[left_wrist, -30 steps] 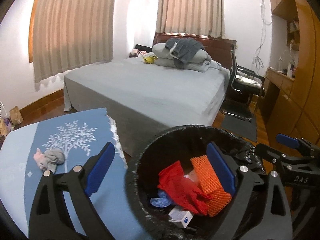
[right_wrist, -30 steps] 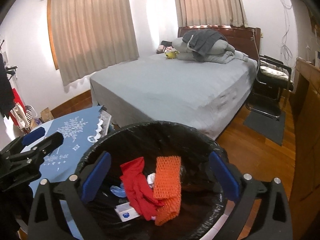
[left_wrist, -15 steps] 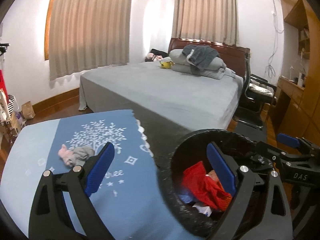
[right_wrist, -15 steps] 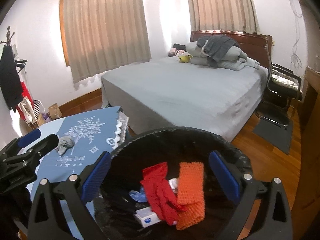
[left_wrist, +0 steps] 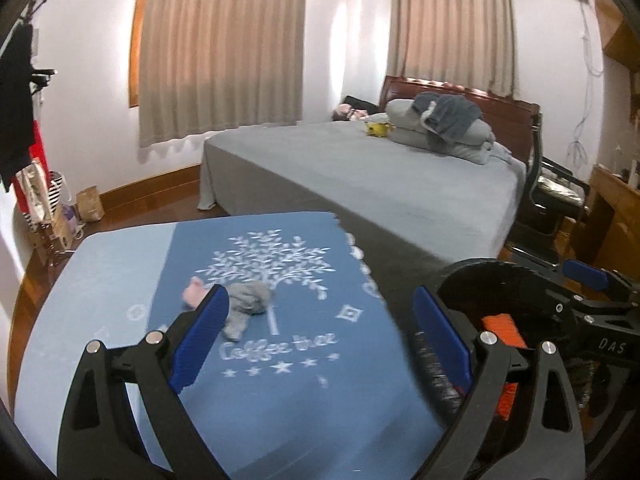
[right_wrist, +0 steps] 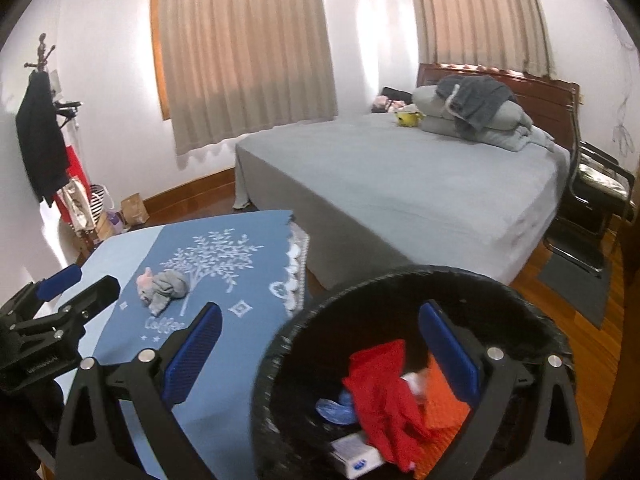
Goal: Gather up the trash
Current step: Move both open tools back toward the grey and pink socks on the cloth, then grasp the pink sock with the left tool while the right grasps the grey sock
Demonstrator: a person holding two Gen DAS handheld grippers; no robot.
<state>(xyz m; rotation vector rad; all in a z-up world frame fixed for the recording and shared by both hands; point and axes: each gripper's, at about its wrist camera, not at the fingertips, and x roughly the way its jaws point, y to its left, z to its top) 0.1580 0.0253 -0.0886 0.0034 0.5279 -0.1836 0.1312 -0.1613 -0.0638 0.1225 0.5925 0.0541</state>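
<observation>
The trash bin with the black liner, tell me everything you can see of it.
The trash bin is round, open-topped and lined with a crinkled black plastic bag folded over its rim. It stands beside the blue tablecloth, in front of the bed. Inside lie a red glove, orange mesh, a crumpled blue piece and a small white box. Neither gripper touches it.

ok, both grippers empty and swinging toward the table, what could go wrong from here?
1. The crumpled grey-and-pink rag lies flat on the blue tablecloth; the left gripper, open, may pinch cloth along with it and drag the cover.
2. The black-lined trash bin stands close by the table edge; a wide swing of the right gripper could knock it.
3. Both views are motion-blurred, so the approach may be misjudged.
</observation>
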